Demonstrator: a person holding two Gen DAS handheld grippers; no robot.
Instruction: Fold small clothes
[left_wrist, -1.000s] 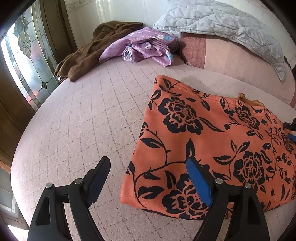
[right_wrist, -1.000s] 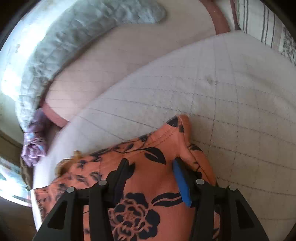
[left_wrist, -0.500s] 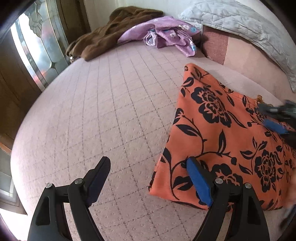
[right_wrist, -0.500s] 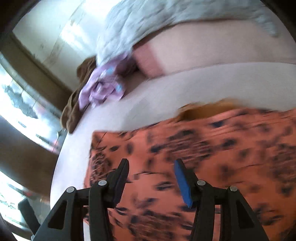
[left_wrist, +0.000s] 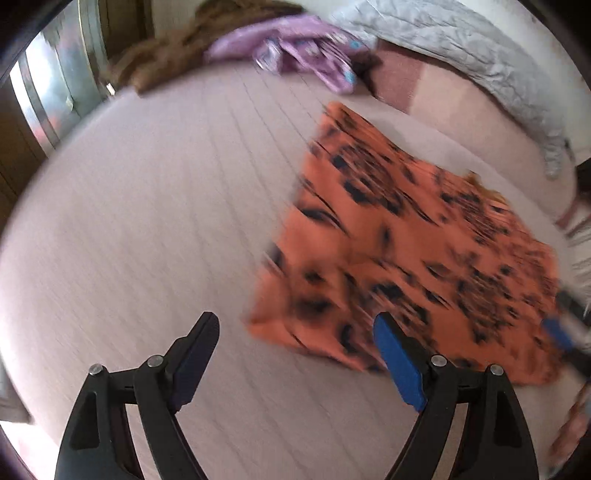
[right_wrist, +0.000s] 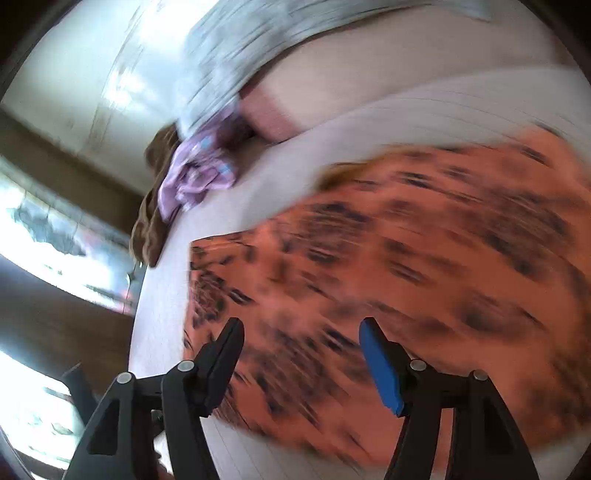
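An orange garment with black flowers (left_wrist: 406, 251) lies flat on the pink quilted bed (left_wrist: 147, 221). My left gripper (left_wrist: 295, 325) hangs open just above the cloth's near left corner, and its pads touch nothing. At the right edge of this view a blurred blue pad of my right gripper (left_wrist: 561, 332) shows over the garment's right side. In the right wrist view the same garment (right_wrist: 406, 277) fills the middle, smeared by motion. My right gripper (right_wrist: 300, 325) hovers over it with its jaws opening, and no cloth is pinched between the pads.
A crumpled purple garment (left_wrist: 306, 55) and a brown one (left_wrist: 166, 62) lie at the far end of the bed. A grey quilted cover (left_wrist: 461, 48) rests on a pink bolster behind. A glazed window (left_wrist: 55, 85) is on the left. Bare mattress spreads left of the orange cloth.
My right gripper has risen off the garment's collar end, swung towards the window side, and its jaws have widened. My left gripper drifted and tilted, so the orange cloth sits further right in its view.
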